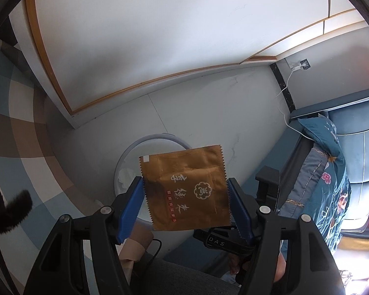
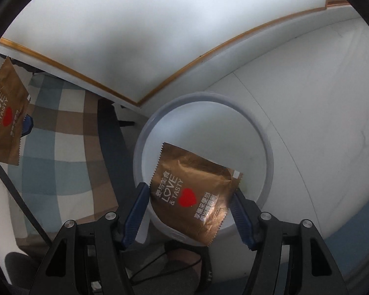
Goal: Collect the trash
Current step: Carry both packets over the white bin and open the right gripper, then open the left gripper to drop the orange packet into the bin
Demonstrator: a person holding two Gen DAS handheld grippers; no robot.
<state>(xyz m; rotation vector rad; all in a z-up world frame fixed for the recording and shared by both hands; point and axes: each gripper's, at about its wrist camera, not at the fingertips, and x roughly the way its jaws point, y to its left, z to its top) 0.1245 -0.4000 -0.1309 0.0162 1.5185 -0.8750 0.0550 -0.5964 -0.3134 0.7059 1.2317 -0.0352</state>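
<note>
Both grippers' fingers [image 1: 135, 201] clamp brown wrappers [image 1: 184, 189], the right wrapper [image 2: 194, 194] above a white bin [image 2: 268, 152].

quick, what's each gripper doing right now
left gripper: jaws shut on a brown packet.
right gripper: brown packet between its jaws, over the white bin; grip unclear.

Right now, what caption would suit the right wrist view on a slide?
Right tool holding a gold snack wrapper above the open white bin.

Each gripper's jaws span one packet [image 1: 185, 186] [image 2: 193, 194]; bin [image 2: 204, 147] below, beside table [image 2: 110, 36].
</note>
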